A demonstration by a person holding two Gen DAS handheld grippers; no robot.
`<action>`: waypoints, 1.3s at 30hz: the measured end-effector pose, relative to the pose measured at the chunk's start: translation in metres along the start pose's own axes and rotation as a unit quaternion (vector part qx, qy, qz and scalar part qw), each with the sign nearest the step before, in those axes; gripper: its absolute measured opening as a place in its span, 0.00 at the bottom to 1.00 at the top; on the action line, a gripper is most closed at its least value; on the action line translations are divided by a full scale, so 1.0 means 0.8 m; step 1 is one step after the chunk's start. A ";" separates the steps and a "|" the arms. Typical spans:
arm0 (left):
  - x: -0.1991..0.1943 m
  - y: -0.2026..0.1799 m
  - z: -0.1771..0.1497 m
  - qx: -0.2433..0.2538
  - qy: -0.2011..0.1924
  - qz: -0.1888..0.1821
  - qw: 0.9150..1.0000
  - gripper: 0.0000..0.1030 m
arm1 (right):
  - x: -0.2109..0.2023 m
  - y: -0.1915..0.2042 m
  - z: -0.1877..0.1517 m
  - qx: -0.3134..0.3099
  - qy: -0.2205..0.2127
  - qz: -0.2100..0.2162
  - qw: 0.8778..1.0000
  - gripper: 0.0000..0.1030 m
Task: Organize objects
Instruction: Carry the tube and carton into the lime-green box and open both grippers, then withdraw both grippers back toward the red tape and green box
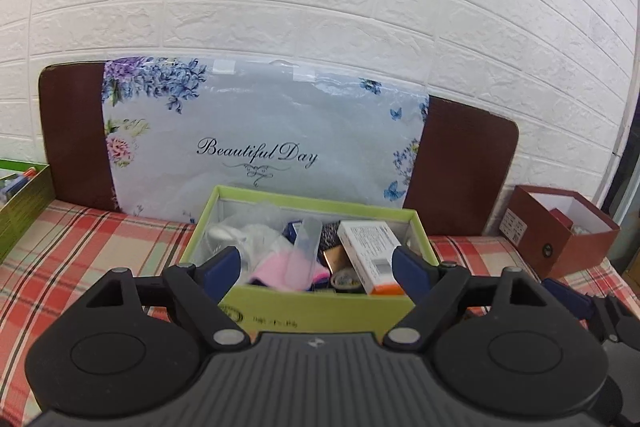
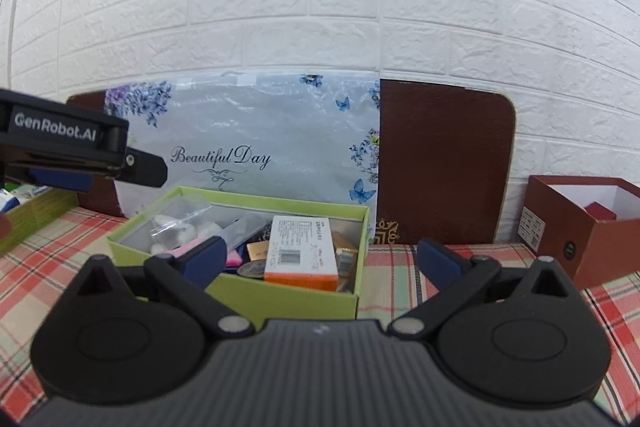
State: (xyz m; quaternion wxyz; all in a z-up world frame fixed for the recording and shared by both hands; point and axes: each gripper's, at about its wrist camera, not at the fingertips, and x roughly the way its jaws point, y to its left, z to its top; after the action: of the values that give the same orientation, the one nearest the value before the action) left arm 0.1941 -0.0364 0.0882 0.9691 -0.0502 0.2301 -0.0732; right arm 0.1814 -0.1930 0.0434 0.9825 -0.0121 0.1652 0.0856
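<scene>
An open lime-green box (image 1: 320, 307) (image 2: 280, 297) stands on the plaid cloth, full of mixed items: a white-and-orange carton (image 1: 370, 255) (image 2: 302, 253), a pink item (image 1: 286, 269), a clear plastic bag (image 2: 180, 223), a tape roll (image 2: 252, 270). My left gripper (image 1: 316, 267) is open and empty, hovering just above the box's near wall. My right gripper (image 2: 320, 259) is open and empty, over the box's right end. The left gripper's body (image 2: 72, 151) shows at the left of the right wrist view.
A red-brown open box (image 1: 560, 227) (image 2: 580, 227) stands at the right. Another green box (image 1: 24, 203) (image 2: 36, 211) with items sits at the far left. A floral "Beautiful Day" bag (image 1: 260, 135) leans on a brown board (image 2: 444, 163) against the white brick wall.
</scene>
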 end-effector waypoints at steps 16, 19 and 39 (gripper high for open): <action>-0.058 0.002 -0.115 0.004 0.054 0.022 0.998 0.84 | -0.100 -0.007 -0.095 0.052 0.072 -0.014 0.996 1.00; -0.056 0.012 -0.139 -0.011 0.074 0.013 0.997 0.84 | -0.099 -0.005 -0.119 0.060 0.100 -0.020 0.993 1.00; -0.046 0.050 -0.166 -0.083 0.121 -0.026 0.989 0.84 | 0.012 -0.001 -0.138 -0.053 0.140 0.080 0.986 1.00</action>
State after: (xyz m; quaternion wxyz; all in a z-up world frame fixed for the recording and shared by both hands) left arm 0.1061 0.0004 -0.0189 0.9245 -0.1270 0.3492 -0.0850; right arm 0.1550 -0.1977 -0.0642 0.9377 -0.0624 0.2964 0.1704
